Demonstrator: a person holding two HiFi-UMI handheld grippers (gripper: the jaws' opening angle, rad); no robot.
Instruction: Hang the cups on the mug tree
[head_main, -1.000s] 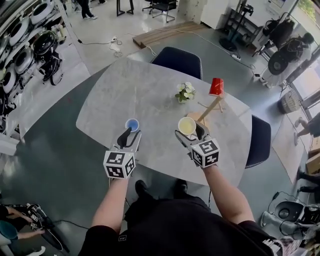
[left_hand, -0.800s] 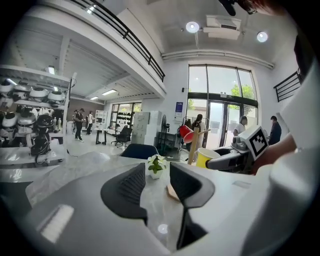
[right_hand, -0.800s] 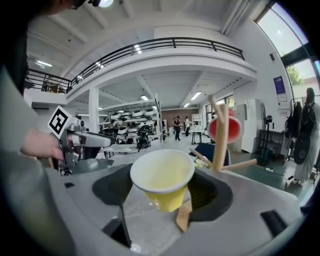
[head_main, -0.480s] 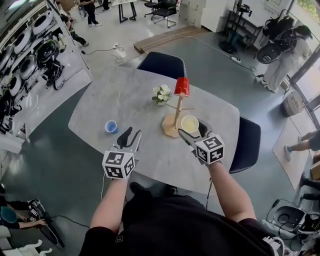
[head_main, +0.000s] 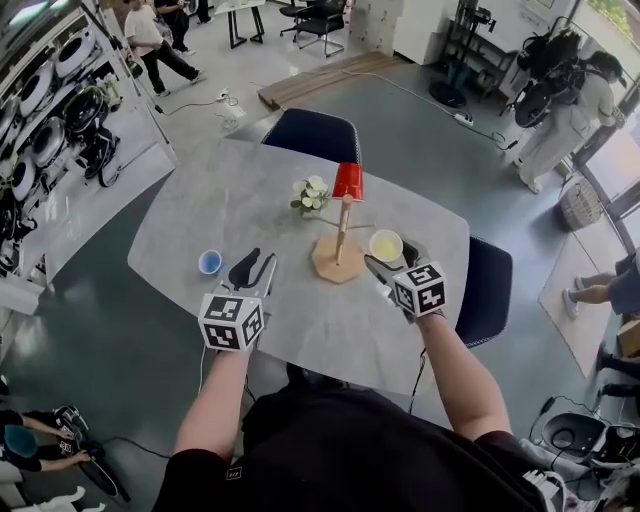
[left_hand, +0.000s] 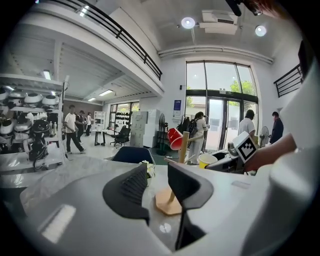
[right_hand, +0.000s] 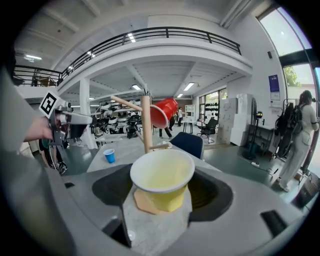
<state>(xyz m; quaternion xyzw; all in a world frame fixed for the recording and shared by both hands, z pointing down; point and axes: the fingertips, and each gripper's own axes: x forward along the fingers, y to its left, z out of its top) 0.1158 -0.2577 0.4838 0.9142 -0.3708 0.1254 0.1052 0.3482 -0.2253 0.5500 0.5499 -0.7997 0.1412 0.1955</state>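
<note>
The wooden mug tree (head_main: 338, 255) stands mid-table with a red cup (head_main: 348, 182) upside down on its top. My right gripper (head_main: 392, 258) is shut on a yellow cup (head_main: 386, 245), upright, just right of the tree's post. In the right gripper view the yellow cup (right_hand: 162, 180) fills the jaws, with the post (right_hand: 146, 130) and the red cup (right_hand: 162, 112) behind it. My left gripper (head_main: 255, 264) hovers over the table, its jaws having just been closing with nothing between them. A blue cup (head_main: 210, 262) stands on the table to its left.
A small pot of white flowers (head_main: 310, 195) sits behind the tree. Dark blue chairs (head_main: 315, 130) stand at the far side and at the right end (head_main: 485, 285) of the grey table (head_main: 200, 200). People walk on the floor beyond.
My right gripper has carried the yellow cup to the tree's right side. The left gripper has moved right, away from the blue cup, which stays on the table.
</note>
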